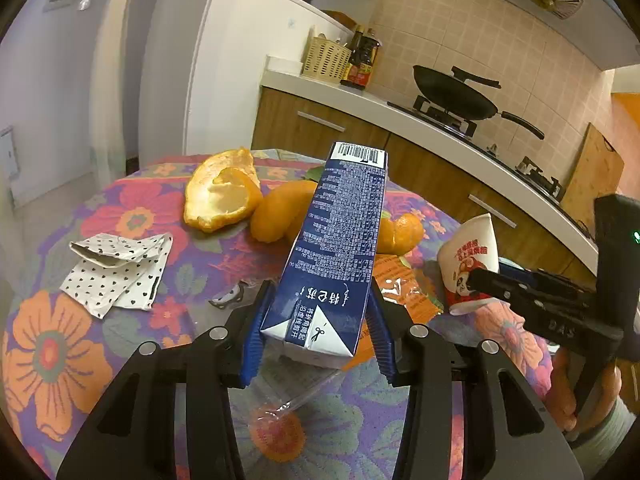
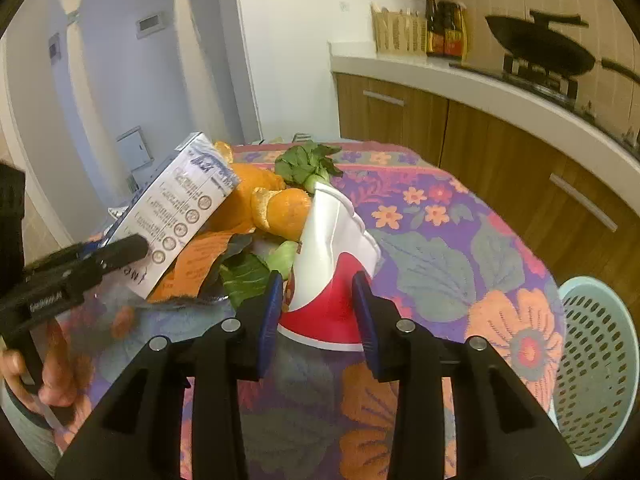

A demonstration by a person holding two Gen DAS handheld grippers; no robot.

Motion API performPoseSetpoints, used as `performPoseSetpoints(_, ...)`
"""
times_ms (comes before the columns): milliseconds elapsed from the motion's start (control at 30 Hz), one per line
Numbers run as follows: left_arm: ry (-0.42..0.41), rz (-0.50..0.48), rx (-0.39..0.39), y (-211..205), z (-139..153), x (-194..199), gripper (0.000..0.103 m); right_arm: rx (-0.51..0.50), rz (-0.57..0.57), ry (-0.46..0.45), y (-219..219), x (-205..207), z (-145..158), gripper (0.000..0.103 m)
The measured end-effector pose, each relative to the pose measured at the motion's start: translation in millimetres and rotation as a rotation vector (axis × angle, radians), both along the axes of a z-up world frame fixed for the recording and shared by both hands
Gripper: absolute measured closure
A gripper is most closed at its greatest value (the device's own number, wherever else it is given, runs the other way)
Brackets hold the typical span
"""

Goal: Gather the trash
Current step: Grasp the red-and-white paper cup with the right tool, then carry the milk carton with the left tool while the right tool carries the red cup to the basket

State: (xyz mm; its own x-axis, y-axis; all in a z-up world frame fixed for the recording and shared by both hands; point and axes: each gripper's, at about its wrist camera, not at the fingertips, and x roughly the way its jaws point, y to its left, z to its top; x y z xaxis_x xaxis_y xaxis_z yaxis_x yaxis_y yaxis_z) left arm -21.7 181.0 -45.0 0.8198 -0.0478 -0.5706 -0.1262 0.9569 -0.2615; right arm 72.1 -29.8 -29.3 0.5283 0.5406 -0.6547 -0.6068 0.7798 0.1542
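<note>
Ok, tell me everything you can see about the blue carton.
The blue carton is a tall rectangular drink box, seemingly coated card: dark blue sides with dense white print, a barcode on its far end and white folded corners with a scissors mark at its near end. It tilts, far end raised over the orange peels. The left gripper fingers clamp its near end.

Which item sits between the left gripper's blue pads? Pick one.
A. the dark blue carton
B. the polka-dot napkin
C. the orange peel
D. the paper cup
A: in the left wrist view the left gripper has its blue pads pressed against both sides of the dark blue carton, which angles up off the table.
</note>
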Motion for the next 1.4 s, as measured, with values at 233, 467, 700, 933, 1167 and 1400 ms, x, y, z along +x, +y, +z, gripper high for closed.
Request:
performPoseSetpoints(233, 0.003, -0.001, 0.005, -2, 0, 1, 0.06, 0.023, -0.045, 0.055, -12, 15, -7, 0.047)
performPoseSetpoints(467, 0.002, 0.001, 0.006, -2, 0, 0, 0.06, 0.003, -0.048, 0.023, -12, 24, 3, 0.042)
performPoseSetpoints(700, 0.002, 0.001, 0.005, -2, 0, 0, 0.06, -0.055, -0.007, 0.031, 7, 26, 1, 0.042)
performPoseSetpoints(933, 0.002, 0.002, 0.005, -2, 0, -1, 0.06, -0.186, -0.016, -0.021, 30, 17, -13, 0.042)
performPoseSetpoints(1167, 0.001, -0.004, 0.008, -6, 0, 0, 0.061, -0.18, -0.04, 0.01, 31, 32, -22, 0.055)
performPoseSetpoints(1400, -0.021, -0.038, -0.006, -13, 6, -6, 0.067, -0.076, -0.059, -0.05, -2, 18, 0, 0.056)
